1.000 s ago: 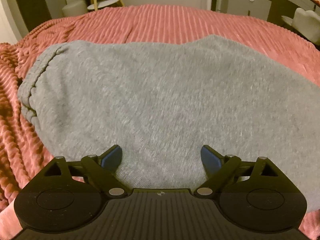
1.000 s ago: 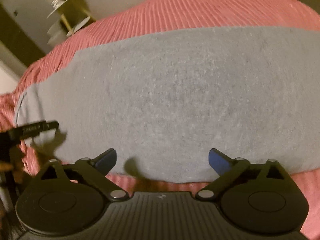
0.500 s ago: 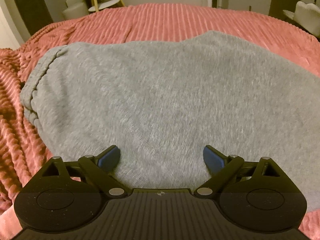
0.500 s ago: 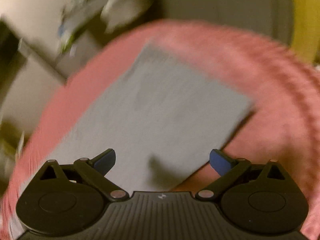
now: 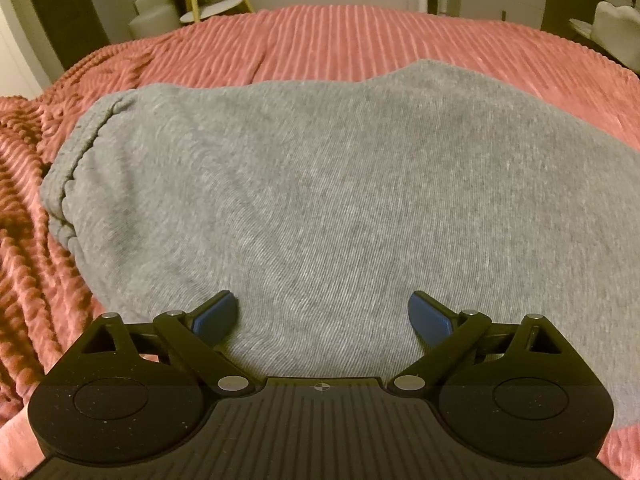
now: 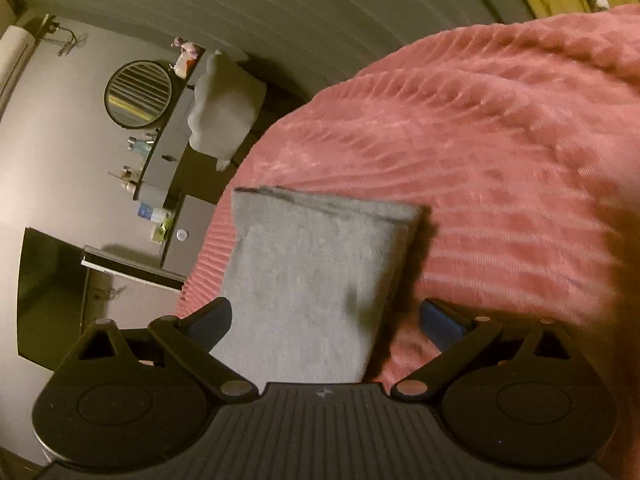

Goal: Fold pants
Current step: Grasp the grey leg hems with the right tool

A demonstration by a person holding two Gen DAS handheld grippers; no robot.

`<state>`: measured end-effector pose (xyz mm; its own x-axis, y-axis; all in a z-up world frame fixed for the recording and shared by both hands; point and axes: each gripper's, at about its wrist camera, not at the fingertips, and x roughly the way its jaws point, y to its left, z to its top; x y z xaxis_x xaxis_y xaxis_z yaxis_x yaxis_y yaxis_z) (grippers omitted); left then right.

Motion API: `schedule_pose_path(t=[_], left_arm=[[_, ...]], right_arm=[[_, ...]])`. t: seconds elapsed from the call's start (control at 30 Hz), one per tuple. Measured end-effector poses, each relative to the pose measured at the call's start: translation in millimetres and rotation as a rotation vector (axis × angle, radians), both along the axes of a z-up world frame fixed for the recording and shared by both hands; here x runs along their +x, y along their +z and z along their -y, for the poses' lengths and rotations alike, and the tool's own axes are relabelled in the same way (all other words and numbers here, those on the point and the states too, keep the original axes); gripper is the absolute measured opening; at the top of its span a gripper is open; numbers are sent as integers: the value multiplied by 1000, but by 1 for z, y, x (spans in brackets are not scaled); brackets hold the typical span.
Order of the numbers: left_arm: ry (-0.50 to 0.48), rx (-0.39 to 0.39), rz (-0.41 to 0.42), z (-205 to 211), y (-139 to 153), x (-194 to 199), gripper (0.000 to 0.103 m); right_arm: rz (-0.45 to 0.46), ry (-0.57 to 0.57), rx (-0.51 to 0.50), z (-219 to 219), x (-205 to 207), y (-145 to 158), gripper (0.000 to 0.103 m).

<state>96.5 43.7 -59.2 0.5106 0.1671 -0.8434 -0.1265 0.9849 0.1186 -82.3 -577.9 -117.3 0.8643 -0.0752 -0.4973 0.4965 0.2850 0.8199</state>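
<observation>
The grey sweatpants (image 5: pixel 320 184) lie flat on the pink ribbed bedspread (image 5: pixel 360 36), seemingly folded lengthwise, legs stacked, cuffs (image 6: pixel 320 200) aligned; crosswise folds remain, with left claw (image 5: pixel 323 316) and right claw (image 6: pixel 326 320) both wide, empty.

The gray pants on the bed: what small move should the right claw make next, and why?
Probably bring the right claw down and shut it on the leg hem. The gray pants lie flat on the pink blanket, both claws are open and hold nothing, and the right one looks along the leg toward its free end. The left claw hovers near the waistband.
</observation>
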Motion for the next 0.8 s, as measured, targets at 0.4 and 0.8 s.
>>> schedule_pose_path(t=[0.4,0.8], left_arm=[[12,29,-4,3,-1,1,100],[13,34,-5,3,-1,1,101]], right_arm=[[-131,38,-115,16,31,0,25],[-156,65,-176,15,36,1,19]])
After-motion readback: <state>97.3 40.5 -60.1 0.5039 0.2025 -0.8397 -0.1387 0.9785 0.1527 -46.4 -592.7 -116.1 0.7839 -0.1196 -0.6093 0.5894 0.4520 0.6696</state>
